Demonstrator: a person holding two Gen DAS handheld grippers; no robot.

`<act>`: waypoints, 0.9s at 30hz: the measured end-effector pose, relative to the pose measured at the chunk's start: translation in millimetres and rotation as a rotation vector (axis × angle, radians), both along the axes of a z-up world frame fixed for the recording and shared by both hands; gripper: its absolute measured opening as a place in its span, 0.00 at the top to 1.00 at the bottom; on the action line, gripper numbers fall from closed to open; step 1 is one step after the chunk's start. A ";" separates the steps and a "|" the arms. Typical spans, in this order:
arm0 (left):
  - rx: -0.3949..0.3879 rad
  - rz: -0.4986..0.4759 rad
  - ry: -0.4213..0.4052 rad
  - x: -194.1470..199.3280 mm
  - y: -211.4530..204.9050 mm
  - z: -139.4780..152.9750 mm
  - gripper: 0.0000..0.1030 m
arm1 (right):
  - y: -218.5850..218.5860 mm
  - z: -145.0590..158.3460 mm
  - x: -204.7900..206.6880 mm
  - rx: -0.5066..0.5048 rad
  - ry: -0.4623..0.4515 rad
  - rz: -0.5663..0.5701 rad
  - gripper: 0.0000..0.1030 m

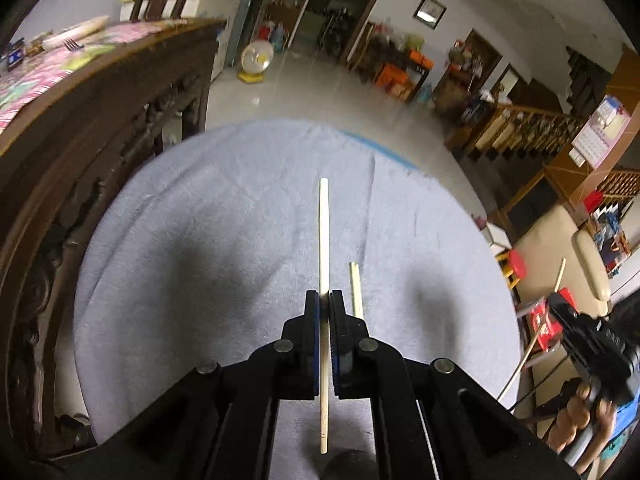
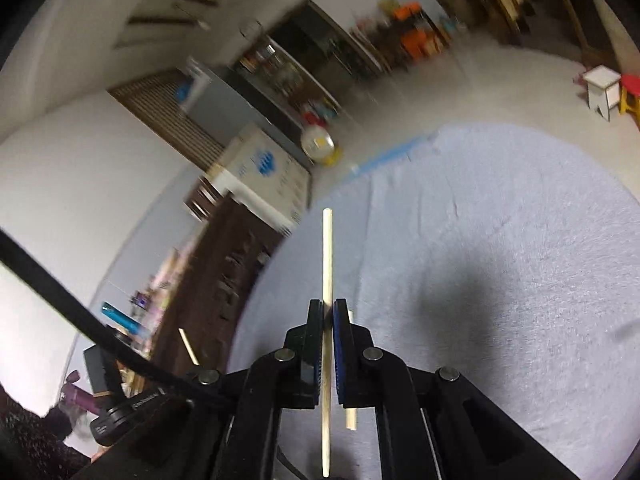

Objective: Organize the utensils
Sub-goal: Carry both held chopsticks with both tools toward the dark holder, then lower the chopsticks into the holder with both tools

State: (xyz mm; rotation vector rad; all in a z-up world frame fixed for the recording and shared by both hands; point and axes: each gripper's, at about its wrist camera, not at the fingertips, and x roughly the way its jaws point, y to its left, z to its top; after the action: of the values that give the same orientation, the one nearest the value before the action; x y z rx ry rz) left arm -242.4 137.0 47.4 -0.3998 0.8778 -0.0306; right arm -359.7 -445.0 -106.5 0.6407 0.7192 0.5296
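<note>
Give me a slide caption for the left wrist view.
Left gripper clamps a wooden chopstick above the grey cloth; another chopstick lies beside.

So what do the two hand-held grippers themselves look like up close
Both match: the left hand-held gripper and right hand-held gripper have matte black angular linkage arms with round silver pivot pins, and flat black fingers faced with blue ribbed pads. A black strap crosses the right view.

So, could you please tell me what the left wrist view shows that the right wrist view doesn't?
Only the left wrist view shows the fork on the wooden table and the staircase railing. Only the right wrist view shows the white stool. Both show a shut hand-held gripper, left and right, each clamping a chopstick above the grey cloth, plus the floor fan.
</note>
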 end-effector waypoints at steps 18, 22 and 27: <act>-0.001 0.006 -0.193 -70.7 -28.6 25.2 0.96 | 48.1 6.6 -128.2 -0.060 -0.278 -0.027 0.95; 0.003 -0.007 -0.186 -81.2 -39.8 19.0 0.96 | 66.5 0.5 -135.6 -0.105 -0.314 -0.012 0.95; 0.028 -0.007 -0.193 -88.5 -47.0 14.9 0.96 | 80.5 -0.2 -142.5 -0.158 -0.357 -0.012 0.95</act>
State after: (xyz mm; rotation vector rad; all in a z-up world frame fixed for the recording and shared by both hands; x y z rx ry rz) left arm -330.9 90.1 62.3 -0.3611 0.6889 -0.0623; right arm -502.2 -364.4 -106.7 0.3879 0.4146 0.5523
